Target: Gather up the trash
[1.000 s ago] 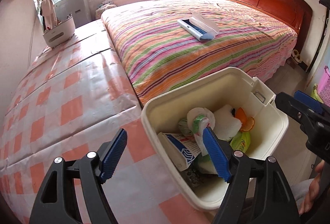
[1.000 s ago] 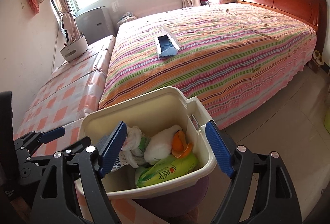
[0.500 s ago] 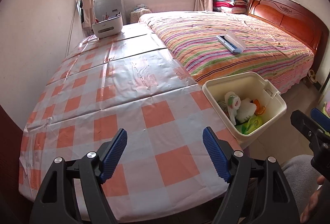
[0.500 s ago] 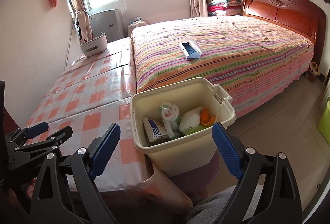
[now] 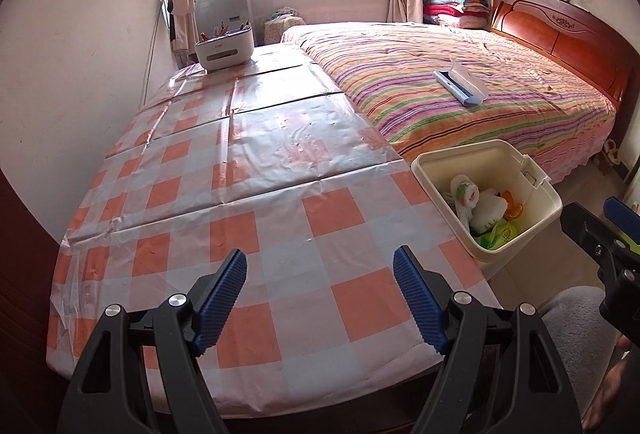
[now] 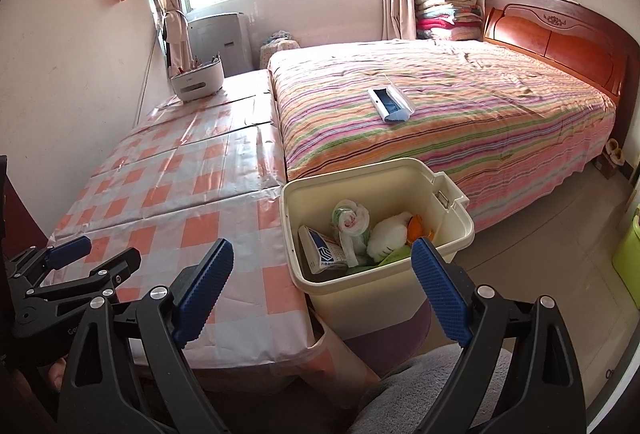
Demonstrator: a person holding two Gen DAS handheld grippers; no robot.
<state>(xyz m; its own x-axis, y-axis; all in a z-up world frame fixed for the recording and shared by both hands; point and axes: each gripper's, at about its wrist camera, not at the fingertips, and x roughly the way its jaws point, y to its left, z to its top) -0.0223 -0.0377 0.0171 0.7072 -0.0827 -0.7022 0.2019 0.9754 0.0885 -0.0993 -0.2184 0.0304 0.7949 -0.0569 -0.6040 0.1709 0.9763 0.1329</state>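
Observation:
A cream plastic bin stands on the floor at the table's near right corner, beside the bed. Inside lie a white wad, a blue-and-white carton, a rolled white bag, a green packet and an orange scrap. My left gripper hangs open and holds nothing over the checked tablecloth. Back from the bin's near rim, my right gripper stands wide open with nothing in it. Each gripper shows at the edge of the other's view.
A striped bed with an open white case fills the right side. A white pen holder sits at the table's far end. A green container stands on the floor at right. A person's grey-clad knee lies below the grippers.
Both grippers have drawn back and up from the bin, which now looks smaller and farther off. The right jaws have spread wider. The trash stays in the bin.

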